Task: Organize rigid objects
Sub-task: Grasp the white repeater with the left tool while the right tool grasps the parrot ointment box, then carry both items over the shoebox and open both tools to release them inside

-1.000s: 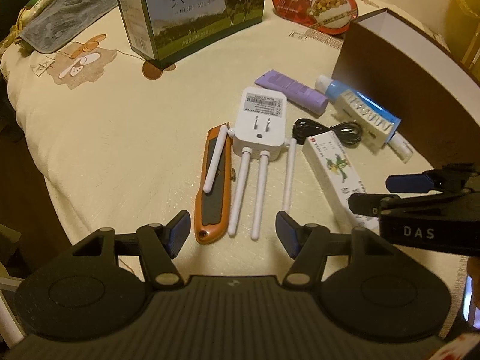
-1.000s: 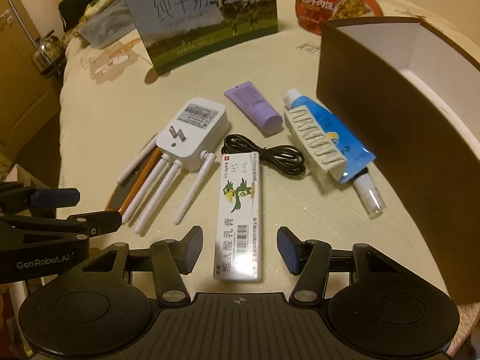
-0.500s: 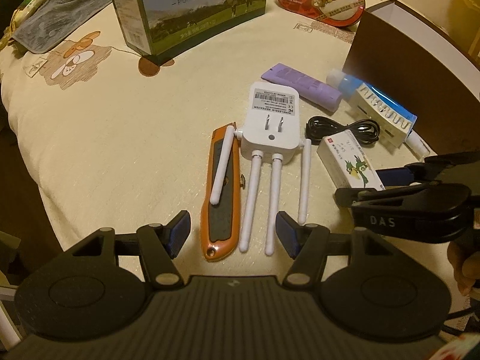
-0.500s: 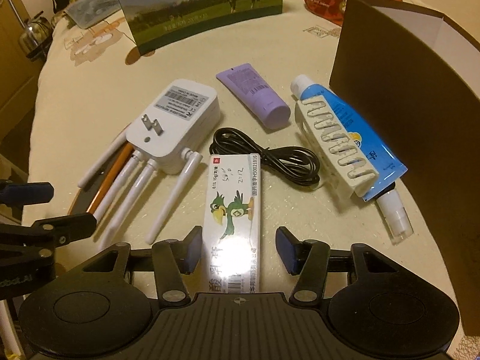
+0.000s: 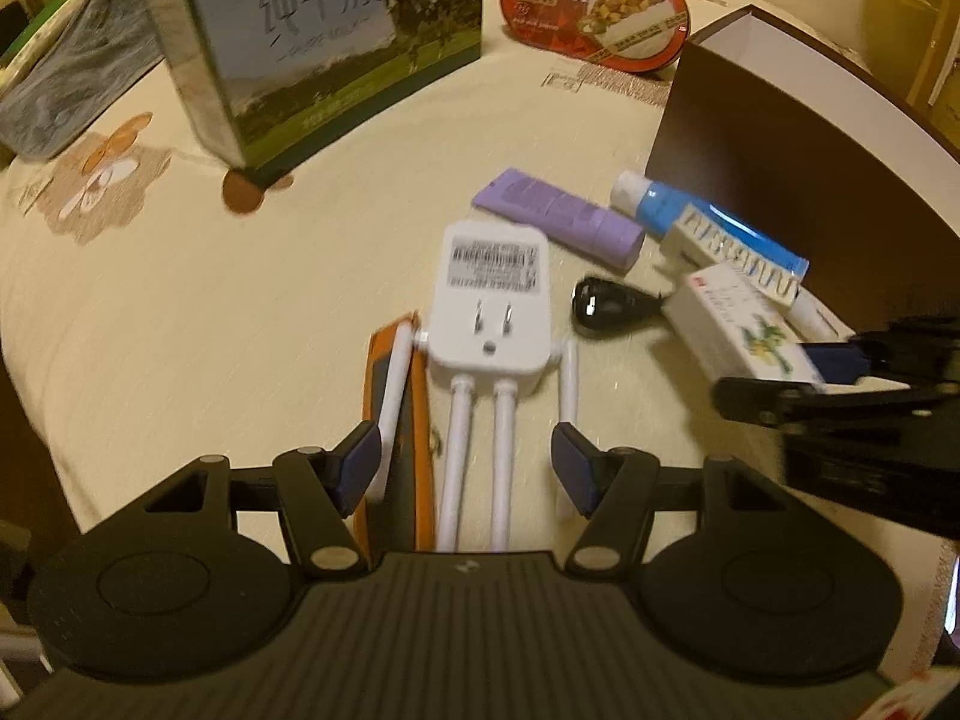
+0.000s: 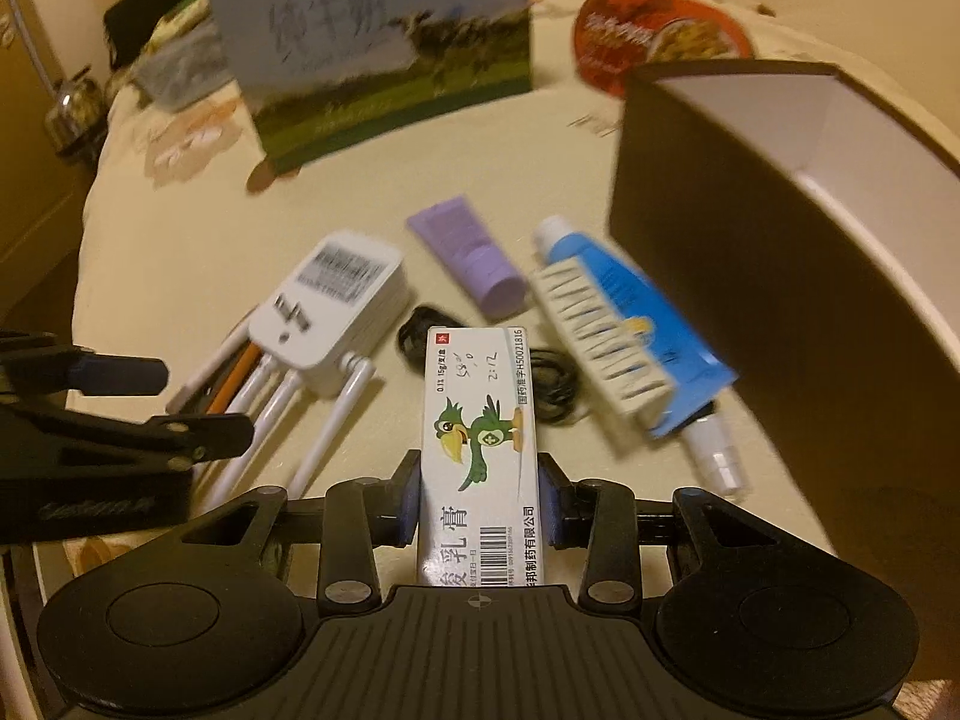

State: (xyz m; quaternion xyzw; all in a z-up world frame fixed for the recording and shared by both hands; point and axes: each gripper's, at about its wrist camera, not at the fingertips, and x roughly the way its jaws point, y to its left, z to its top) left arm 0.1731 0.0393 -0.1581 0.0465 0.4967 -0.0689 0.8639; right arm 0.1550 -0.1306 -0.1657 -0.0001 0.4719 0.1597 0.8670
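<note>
Item: white rectangular cardboard ointment carton w/ green parrot print [image 6: 477, 450], on cream-clothed desk [image 6: 180, 228] betw. closing right claw [image 6: 478, 498] pads; seat grip squarely before lifting toward brown open box [image 6: 750, 252]; left claw [image 5: 465, 465] open, empty.

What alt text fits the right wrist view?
The right gripper is closing on a white ointment box above a cream tablecloth. Beyond lie a white plug-in router, a purple tube, a blue tube and an open brown box.
</note>
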